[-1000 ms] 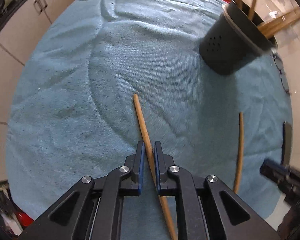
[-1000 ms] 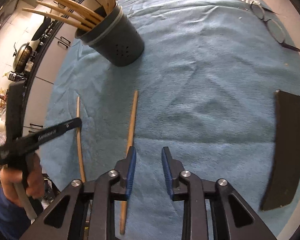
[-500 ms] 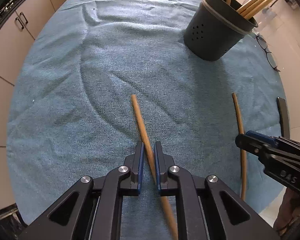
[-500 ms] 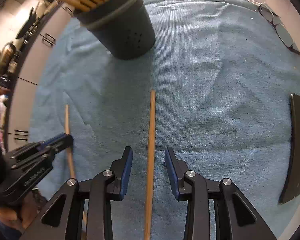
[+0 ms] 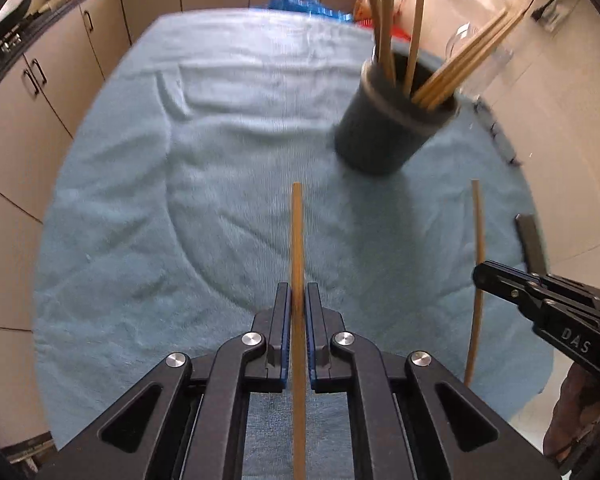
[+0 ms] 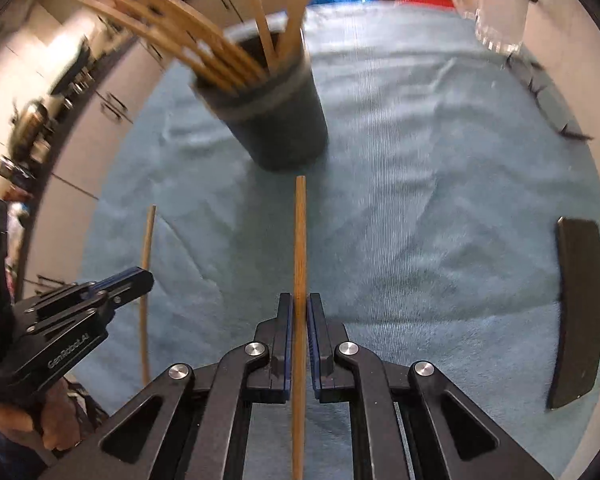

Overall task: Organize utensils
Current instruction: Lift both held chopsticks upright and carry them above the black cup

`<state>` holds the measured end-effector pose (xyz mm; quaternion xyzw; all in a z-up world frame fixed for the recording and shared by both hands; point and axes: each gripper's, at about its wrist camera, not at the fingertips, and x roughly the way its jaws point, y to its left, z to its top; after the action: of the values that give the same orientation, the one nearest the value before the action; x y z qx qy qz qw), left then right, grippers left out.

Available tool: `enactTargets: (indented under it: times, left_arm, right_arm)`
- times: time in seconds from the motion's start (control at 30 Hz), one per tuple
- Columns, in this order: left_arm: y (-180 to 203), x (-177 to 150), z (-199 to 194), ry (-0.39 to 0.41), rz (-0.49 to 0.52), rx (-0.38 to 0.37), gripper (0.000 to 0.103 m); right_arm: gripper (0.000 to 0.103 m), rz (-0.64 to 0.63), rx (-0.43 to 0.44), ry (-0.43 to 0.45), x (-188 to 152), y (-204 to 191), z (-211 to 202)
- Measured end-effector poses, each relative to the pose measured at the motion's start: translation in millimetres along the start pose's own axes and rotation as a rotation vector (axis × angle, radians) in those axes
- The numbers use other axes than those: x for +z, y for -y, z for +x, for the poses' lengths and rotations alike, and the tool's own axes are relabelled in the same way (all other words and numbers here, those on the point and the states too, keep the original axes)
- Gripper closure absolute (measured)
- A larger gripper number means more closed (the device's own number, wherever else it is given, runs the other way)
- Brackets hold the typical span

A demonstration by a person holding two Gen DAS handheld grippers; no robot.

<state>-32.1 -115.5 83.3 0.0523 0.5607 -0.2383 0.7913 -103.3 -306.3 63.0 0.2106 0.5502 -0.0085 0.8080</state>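
Covering nearly the whole work surface, the blue towel (image 5: 188,168) is your widest reference, and the dark utensil holder (image 5: 384,136) stands on its far side, already bristling with wooden sticks. On the towel's right edge lies a flat black piece (image 6: 580,312), and a clear glass (image 6: 496,12) stands beyond it; leave both alone.

Your left gripper (image 5: 298,300) is pinching a wooden stick (image 5: 297,240), as it was a second ago, but that stick now points straight ahead rather than slanting across the cloth, and the holder sits lower in view, so you seem to have raised and squared it up. The bigger change is on your right: the right gripper (image 6: 299,308), spread wide beside the second wooden stick (image 6: 300,240) a second ago and straddling it half a second ago, is now pressed onto it.

So both loose sticks appear to be in hand, each aimed at the holder. Judging from this, only the carry and drop remain; watch that the two sticks don't foul the splayed ones already inside.
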Motion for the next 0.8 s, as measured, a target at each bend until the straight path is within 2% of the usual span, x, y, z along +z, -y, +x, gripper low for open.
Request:
enactTargets:
  times: [0.1,0.37,0.8]
  left_arm:
    - [-2.2,4.7,-25.4,0.056,-0.01,-0.013,0.097]
    - [10.4,14.9,-73.1,0.179,0.002,0.027,0.097]
    - [22.9,16.5,-92.3,0.264,-0.008,0.054,0.097]
  right_arm:
    - [0.096,-0.004,0.02,0.084,-0.1,-1.4,-26.7]
    - [0.096,-0.044,0.038,0.256,1.1,-10.1,-76.0]
    - [0.096,-0.08,0.072,0.323,-2.6,-2.7,-109.7]
